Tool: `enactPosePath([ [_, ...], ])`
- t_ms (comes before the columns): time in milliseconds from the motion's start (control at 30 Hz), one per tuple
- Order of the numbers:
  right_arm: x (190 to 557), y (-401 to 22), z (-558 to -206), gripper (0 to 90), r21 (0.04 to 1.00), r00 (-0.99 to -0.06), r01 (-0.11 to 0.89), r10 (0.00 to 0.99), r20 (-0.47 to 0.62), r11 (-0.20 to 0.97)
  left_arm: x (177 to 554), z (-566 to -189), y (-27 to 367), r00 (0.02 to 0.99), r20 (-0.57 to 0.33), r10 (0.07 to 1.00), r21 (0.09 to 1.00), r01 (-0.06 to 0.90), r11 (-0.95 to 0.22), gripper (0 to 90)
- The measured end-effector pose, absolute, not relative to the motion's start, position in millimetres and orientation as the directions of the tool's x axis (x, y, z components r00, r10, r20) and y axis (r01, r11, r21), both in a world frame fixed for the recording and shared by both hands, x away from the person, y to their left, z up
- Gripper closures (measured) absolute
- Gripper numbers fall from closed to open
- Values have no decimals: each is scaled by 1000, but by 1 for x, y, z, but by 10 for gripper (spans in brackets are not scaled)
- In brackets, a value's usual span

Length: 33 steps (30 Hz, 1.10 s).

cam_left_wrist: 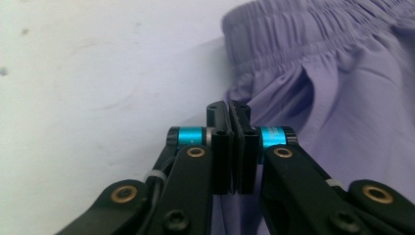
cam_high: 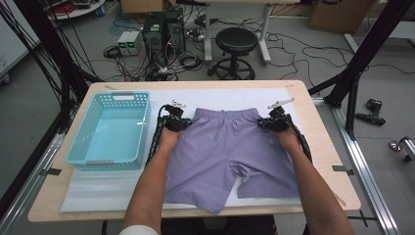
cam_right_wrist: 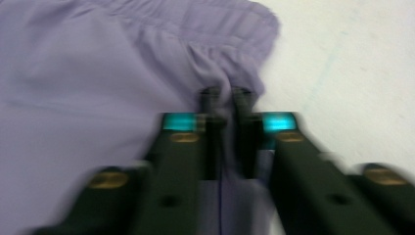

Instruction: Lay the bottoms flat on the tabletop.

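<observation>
Lilac thin-fabric shorts [cam_high: 230, 156] lie flat on the white mat [cam_high: 98, 196], legs at the near edge and elastic waistband far. At the left hip, the left gripper [cam_left_wrist: 229, 110] is clamped shut at the cloth's edge; its bite looks shallow and may slip. At the right hip, the right gripper [cam_right_wrist: 225, 98] pinches a bunched fold, so uneven lifting could skew the shorts. Farther left, the turquoise plastic basket [cam_high: 110, 100] sits apart.

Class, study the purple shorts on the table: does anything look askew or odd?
Slightly. The purple shorts lie flat but skewed: one leg hem hangs past the white mat toward the table's near edge. Cloth bunches between the right gripper jaws; nothing looks damaged.
</observation>
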State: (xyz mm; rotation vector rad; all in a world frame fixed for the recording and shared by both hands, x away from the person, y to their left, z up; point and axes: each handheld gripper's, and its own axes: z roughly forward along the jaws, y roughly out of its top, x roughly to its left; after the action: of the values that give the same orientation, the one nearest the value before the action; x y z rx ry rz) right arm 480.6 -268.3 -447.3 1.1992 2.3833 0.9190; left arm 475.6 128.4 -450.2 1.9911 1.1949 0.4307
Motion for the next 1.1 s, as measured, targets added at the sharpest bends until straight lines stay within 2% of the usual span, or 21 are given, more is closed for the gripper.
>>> enactPosePath([
  [100, 487, -264, -436, 892, 662, -606, 580, 794, -38, 474, 483, -441, 131, 473, -116, 873, 796, 570, -203, 886],
  [233, 497, -266, -423, 890, 709, -548, 567, 834, -56, 420, 495, -428, 131, 453, -112, 884, 834, 526, -164, 887],
  [367, 502, -263, -425, 888, 742, -501, 550, 863, -74, 383, 506, -423, 130, 435, -98, 895, 868, 476, -137, 886],
  [433, 504, -261, -428, 856, 755, -470, 542, 878, -91, 369, 507, -425, 128, 424, -106, 900, 875, 469, -118, 870],
  [500, 505, -259, -430, 742, 767, -451, 550, 891, -63, 332, 506, -427, 126, 422, -131, 897, 859, 500, -109, 686],
  [533, 504, -259, -430, 694, 765, -446, 554, 893, -58, 327, 505, -427, 126, 418, -135, 898, 850, 515, -112, 627],
  [667, 497, -263, -423, 662, 775, -448, 550, 893, -42, 312, 499, -423, 128, 433, -150, 889, 841, 529, -116, 552],
  [767, 488, -273, -419, 662, 775, -434, 562, 901, -19, 288, 491, -423, 131, 436, -150, 887, 837, 534, -121, 566],
  [933, 479, -281, -416, 750, 715, -477, 618, 879, 11, 326, 474, -432, 142, 431, -171, 886, 834, 542, -103, 608],
  [1000, 476, -281, -418, 757, 670, -497, 632, 867, -34, 388, 467, -437, 146, 431, -177, 885, 831, 548, -101, 626],
  [1100, 471, -285, -428, 769, 679, -464, 637, 885, -42, 366, 460, -442, 151, 423, -191, 886, 827, 556, -87, 616],
])
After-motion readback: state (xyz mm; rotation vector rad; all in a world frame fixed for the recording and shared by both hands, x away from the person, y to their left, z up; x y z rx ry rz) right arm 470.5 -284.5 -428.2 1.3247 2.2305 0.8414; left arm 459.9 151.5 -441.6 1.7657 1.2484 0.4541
